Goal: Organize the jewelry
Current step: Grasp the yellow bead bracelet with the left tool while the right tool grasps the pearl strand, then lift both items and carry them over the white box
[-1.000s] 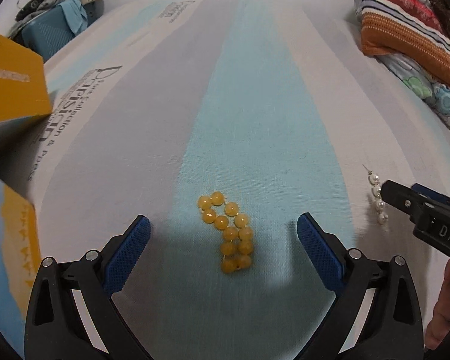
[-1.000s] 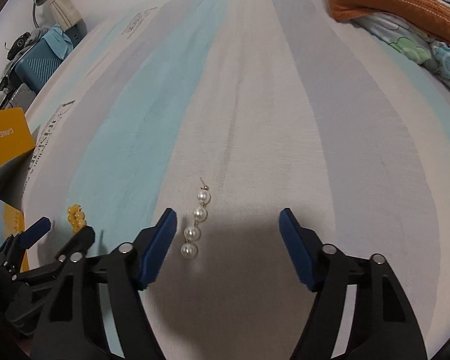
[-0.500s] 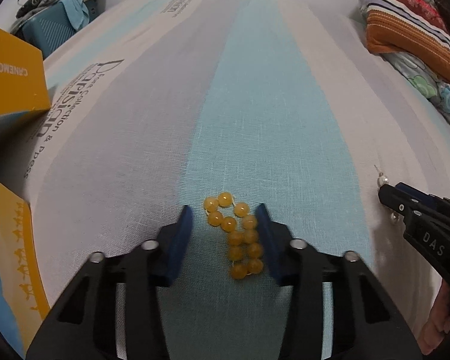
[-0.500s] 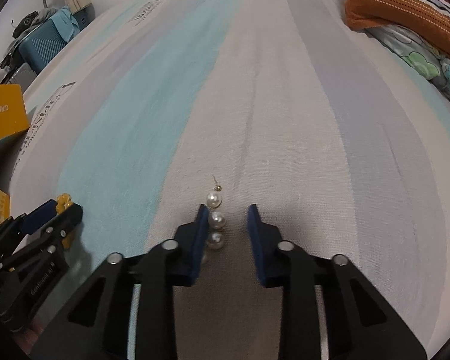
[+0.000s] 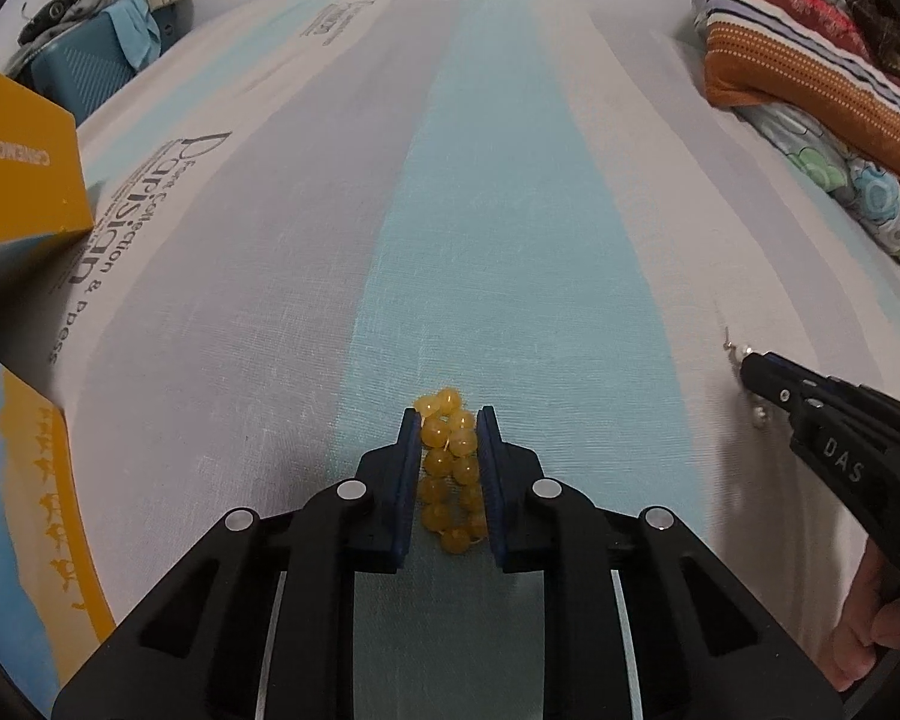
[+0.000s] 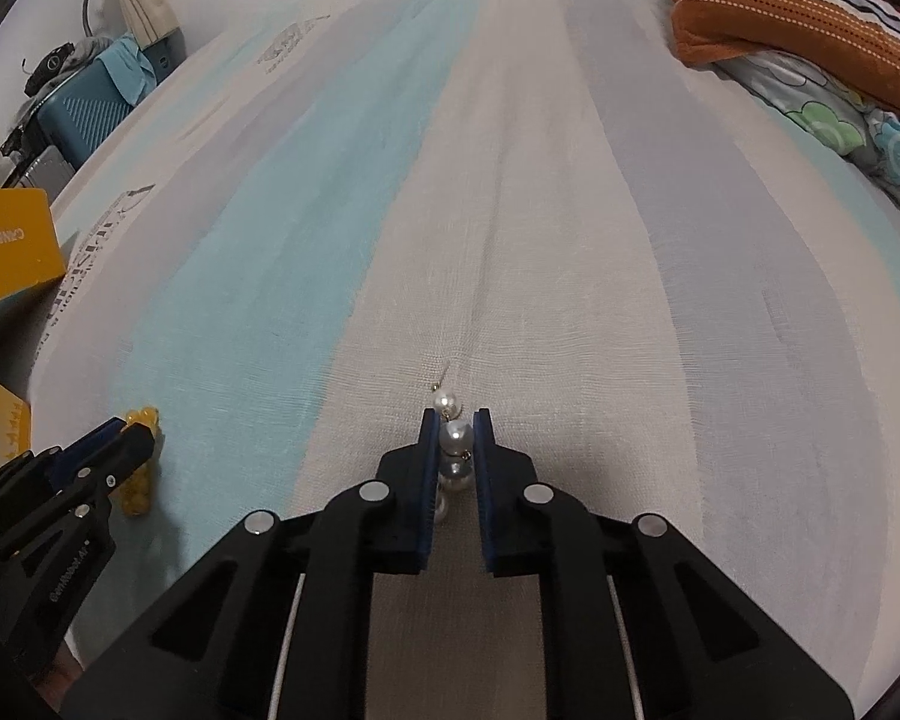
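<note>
A yellow bead bracelet (image 5: 448, 468) lies bunched on the turquoise stripe of the bed sheet. My left gripper (image 5: 448, 420) is shut on it, blue pads pressing both sides. A pearl drop earring (image 6: 453, 438) lies on the cream stripe; my right gripper (image 6: 453, 417) is shut on it, its top pearl and hook poking out past the pads. The right gripper also shows in the left wrist view (image 5: 750, 369), and the left gripper with the bracelet (image 6: 141, 420) shows at the lower left of the right wrist view.
A yellow box (image 5: 18, 168) stands at the left edge of the bed, with a blue and yellow box (image 5: 30, 540) nearer. Striped pillows and a floral quilt (image 5: 810, 90) lie at the right. A blue suitcase (image 6: 84, 102) stands beyond the bed at far left.
Both grippers went from wide open to closed: the left one onto the yellow bracelet, the right one onto the pearl earring. Both moved slightly forward over their items.
</note>
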Action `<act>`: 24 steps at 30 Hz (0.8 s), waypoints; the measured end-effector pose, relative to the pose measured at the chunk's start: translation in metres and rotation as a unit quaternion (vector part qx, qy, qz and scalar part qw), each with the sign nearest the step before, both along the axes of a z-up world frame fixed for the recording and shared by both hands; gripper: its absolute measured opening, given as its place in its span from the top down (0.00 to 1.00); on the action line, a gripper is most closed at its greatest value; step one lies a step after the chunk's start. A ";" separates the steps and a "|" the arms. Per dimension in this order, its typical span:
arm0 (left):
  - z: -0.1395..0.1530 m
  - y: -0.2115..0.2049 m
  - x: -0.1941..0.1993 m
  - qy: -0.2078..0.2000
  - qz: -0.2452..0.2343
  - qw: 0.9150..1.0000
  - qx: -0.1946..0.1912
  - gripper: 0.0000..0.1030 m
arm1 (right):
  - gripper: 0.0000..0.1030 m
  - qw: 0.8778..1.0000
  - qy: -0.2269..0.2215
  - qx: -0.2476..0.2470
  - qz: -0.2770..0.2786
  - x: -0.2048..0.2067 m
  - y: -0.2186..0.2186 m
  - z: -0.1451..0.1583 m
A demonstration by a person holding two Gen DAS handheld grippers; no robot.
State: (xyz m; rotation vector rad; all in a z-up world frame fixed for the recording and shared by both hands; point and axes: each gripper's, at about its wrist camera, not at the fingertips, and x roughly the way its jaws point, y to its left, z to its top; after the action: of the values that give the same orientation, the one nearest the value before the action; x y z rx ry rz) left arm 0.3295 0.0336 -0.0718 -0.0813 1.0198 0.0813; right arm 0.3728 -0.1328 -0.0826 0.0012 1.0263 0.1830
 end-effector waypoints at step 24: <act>0.044 -0.005 -0.035 -0.024 -0.014 1.000 -0.013 0.82 | 0.90 0.999 -0.032 0.013 0.001 -0.035 -0.011 0.044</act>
State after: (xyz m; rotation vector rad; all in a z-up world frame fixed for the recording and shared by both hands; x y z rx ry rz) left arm 0.2949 0.0284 -0.0281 -0.0926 0.9741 0.0399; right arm 0.3377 -0.1435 -0.0381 0.0186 0.9595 0.1964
